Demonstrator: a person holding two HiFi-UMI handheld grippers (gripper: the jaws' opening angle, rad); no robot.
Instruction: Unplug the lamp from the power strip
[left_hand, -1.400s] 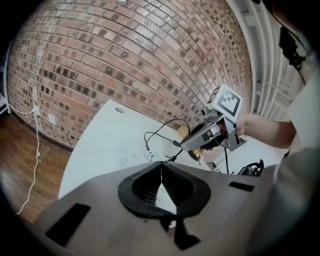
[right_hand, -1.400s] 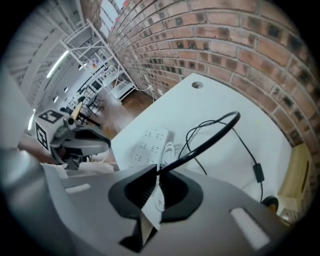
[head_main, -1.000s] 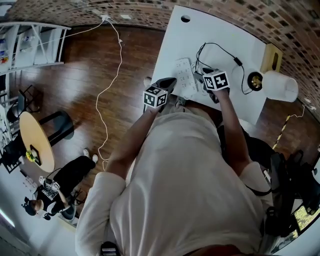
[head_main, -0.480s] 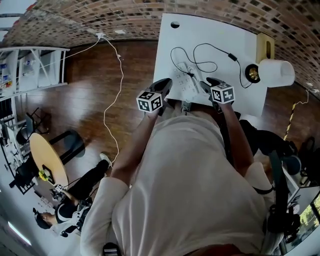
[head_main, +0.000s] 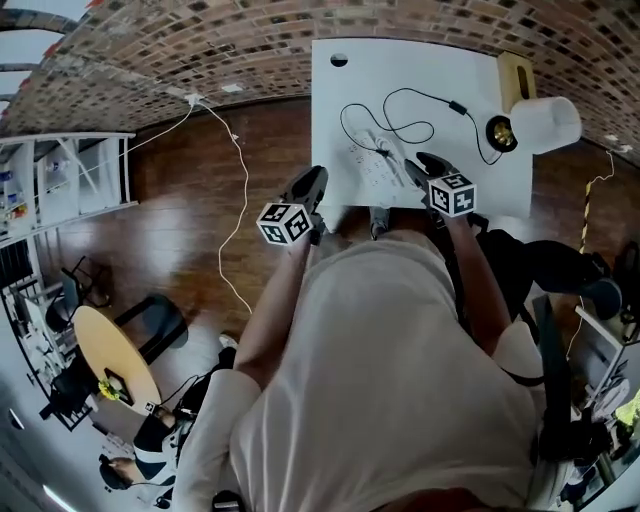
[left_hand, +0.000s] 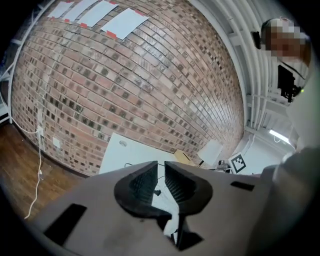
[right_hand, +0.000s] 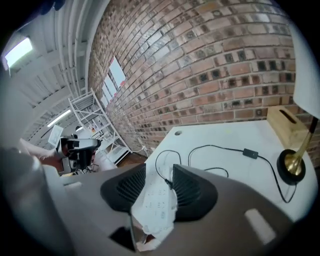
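The white power strip lies near the front of the white table. A black lamp cable loops across the table to it, and whether its plug sits in a socket I cannot tell. The lamp, with a brass base and a white shade, stands at the right. My right gripper hovers at the strip's near right; its jaws are closing and the strip shows in the gap, not pressed. My left gripper hangs off the table's front left edge, its jaws a narrow slit apart and empty.
A wooden box stands behind the lamp against the brick wall. A white cord trails over the wood floor at left, near a white shelf rack. A black chair is at the right, and a round table at lower left.
Both grippers have drawn back from the power strip toward the table's front edge. The left one now hangs over the floor. The table sits farther up in the head view.
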